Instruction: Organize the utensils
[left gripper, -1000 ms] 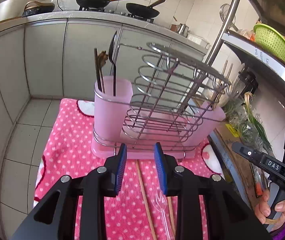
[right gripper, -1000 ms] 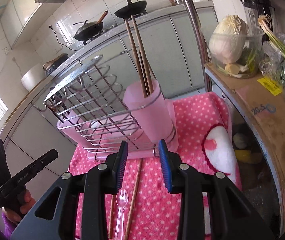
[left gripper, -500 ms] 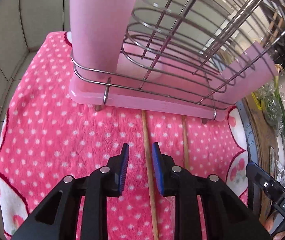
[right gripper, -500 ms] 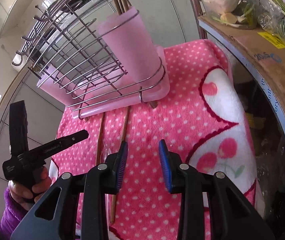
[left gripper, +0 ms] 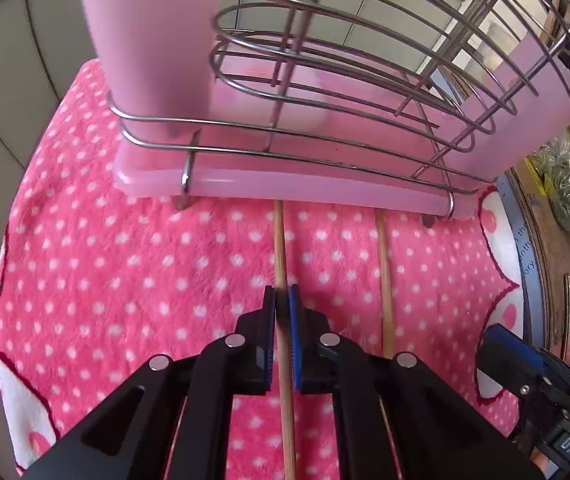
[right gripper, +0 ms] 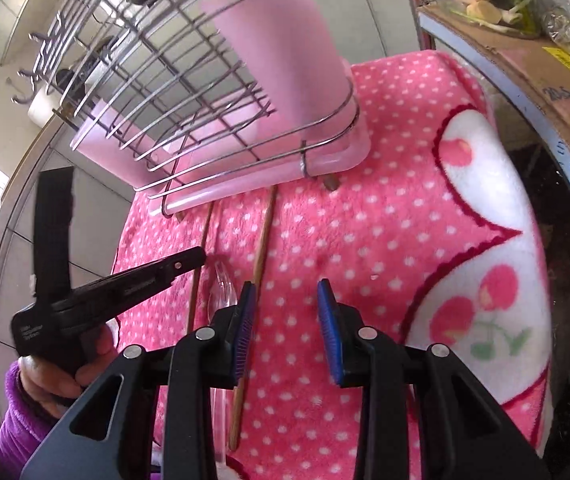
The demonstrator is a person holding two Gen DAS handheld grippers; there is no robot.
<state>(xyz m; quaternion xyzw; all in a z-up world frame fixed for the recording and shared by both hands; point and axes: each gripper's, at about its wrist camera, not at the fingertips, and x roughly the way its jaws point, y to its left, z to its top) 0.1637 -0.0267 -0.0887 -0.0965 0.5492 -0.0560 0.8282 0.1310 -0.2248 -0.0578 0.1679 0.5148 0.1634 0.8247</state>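
Chopstick [left gripper: 281, 248] lies on polka-dot blanket [left gripper: 125, 280], far end under pink rack tray [left gripper: 325, 190]. Left gripper [left gripper: 281, 300] jaws closing on it. Right gripper [right gripper: 285, 300] partly open, empty, over blanket.

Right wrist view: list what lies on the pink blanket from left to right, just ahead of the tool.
Left chopstick → clear plastic fork → right chopstick → bare polka-dot blanket → white cherry patch.
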